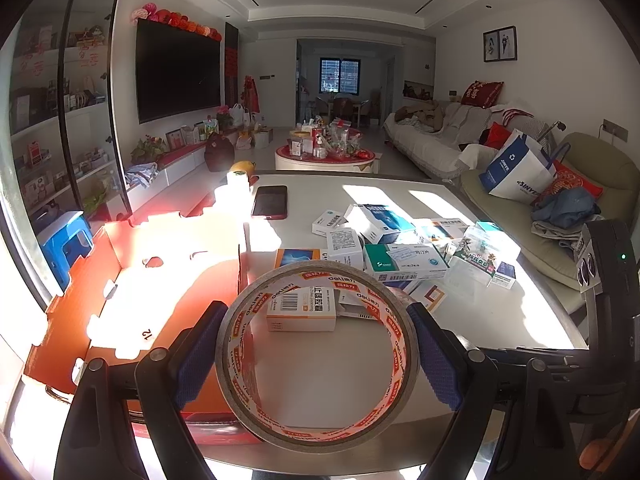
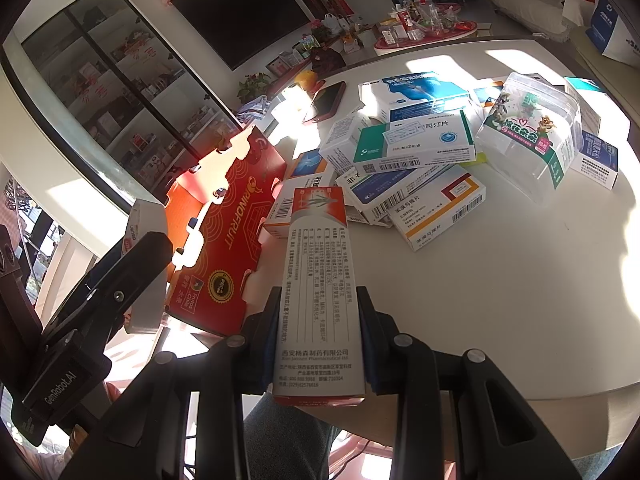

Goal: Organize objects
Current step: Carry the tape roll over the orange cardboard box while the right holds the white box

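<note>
My left gripper (image 1: 316, 356) is shut on a roll of clear tape (image 1: 256, 344) with a red and white printed core, held upright above the table's near edge, beside the open red cardboard box (image 1: 160, 280). My right gripper (image 2: 318, 340) is shut on a long white and orange medicine box (image 2: 316, 276), held above the table just right of the red box (image 2: 224, 236). A heap of medicine boxes (image 2: 416, 148) lies further back on the white table (image 2: 500, 300); the heap also shows in the left wrist view (image 1: 400, 256).
A clear plastic container (image 2: 532, 128) with a cartoon label sits on the heap's right side. A dark phone (image 1: 270, 202) in a red case lies at the far part of the table. The left gripper's body (image 2: 100, 304) shows at left. A sofa (image 1: 440, 136) stands behind.
</note>
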The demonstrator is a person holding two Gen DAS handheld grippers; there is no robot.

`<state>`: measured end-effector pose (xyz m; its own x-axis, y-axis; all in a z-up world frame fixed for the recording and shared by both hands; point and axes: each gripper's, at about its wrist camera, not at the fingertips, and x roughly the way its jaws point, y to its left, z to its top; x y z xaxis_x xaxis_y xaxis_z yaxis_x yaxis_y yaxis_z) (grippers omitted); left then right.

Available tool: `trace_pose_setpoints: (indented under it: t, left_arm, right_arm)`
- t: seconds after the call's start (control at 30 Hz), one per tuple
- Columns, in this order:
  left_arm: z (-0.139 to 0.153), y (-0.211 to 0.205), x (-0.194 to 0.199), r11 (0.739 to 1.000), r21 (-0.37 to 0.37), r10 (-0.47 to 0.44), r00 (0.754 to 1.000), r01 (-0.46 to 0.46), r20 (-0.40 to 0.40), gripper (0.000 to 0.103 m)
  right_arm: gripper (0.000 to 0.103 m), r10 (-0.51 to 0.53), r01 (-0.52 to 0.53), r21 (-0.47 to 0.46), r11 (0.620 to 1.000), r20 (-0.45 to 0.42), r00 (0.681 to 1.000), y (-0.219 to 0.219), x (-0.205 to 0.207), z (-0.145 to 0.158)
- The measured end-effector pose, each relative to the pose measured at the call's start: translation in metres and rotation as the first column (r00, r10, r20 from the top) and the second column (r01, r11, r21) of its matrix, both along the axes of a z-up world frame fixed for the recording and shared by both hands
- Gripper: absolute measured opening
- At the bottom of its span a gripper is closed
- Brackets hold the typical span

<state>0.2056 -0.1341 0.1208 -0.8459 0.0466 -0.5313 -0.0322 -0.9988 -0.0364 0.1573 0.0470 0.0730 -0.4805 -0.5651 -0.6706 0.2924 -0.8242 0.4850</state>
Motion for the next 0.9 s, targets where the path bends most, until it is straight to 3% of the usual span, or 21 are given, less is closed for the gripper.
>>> trace_pose_setpoints:
  t: [0.2,0.43,0.9]
  left_arm:
    - [-0.005,0.001,-0.022,0.998,-0.058,0.042,0.995,-0.037,0.086,0.092]
    - [-0.005,0.004,-0.026,0.991,-0.119,0.077,0.992,-0.065,0.095,0.092]
    - [-0.001,0.003,-0.031,0.996,-0.078,0.058,0.990,-0.048,0.130,0.092]
  right_arm:
    - [0.033,-0.026,0.026,-0.019,0.999,0.005,1.000,0.006,-0.001,0.000]
    - [0.033,-0.055,0.056,-0.027,0.998,0.008,0.998,0.015,-0.001,0.001]
    - [0.033,-0.066,0.066,-0.042,0.997,0.001,0.998,0.017,-0.001,0.005]
